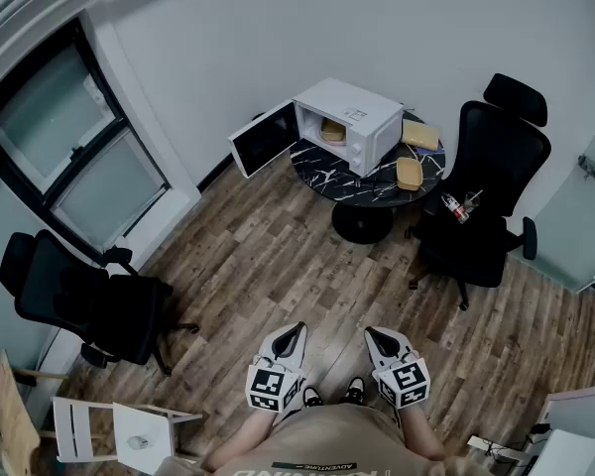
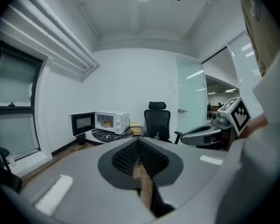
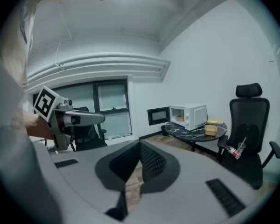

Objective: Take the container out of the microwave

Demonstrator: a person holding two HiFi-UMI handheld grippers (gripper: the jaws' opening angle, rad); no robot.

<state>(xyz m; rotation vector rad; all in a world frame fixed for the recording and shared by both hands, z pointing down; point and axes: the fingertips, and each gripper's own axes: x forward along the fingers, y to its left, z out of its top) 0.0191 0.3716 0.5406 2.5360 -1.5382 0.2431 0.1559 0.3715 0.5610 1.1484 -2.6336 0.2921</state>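
Left tongs (image 1: pixel 294 333): narrow, only a sliver of floor shows between the jaws, nothing held; you hold them low by your body
Right tongs (image 1: pixel 375 336): the same, nearly closed and empty, just beside the left pair
Tan shallow container (image 1: pixel 332 130): well ahead of both tongs, inside the white box-shaped microwave oven (image 1: pixel 352 117), not yet reached
Black-faced microwave door (image 1: pixel 263 139): swung open, ahead and left of the tongs; come in too far left and you may knock it or bounce it shut on your reach
Round black marbled tabletop (image 1: pixel 317 172): the oven stands toward its rim, so a hard tug on the container could drag the oven
Two tan look-alike containers (image 1: pixel 409 173): ahead and right of the tongs, outside the oven; take one by mistake and the task fails
Black office chair (image 1: pixel 491 181): ahead-right, with a small bottle (image 1: pixel 456 207) on its seat; brush it as you walk in and the bottle may roll off
Grip risk: arrive with the tongs this narrow and you will shove the container deeper; open them before you reach in
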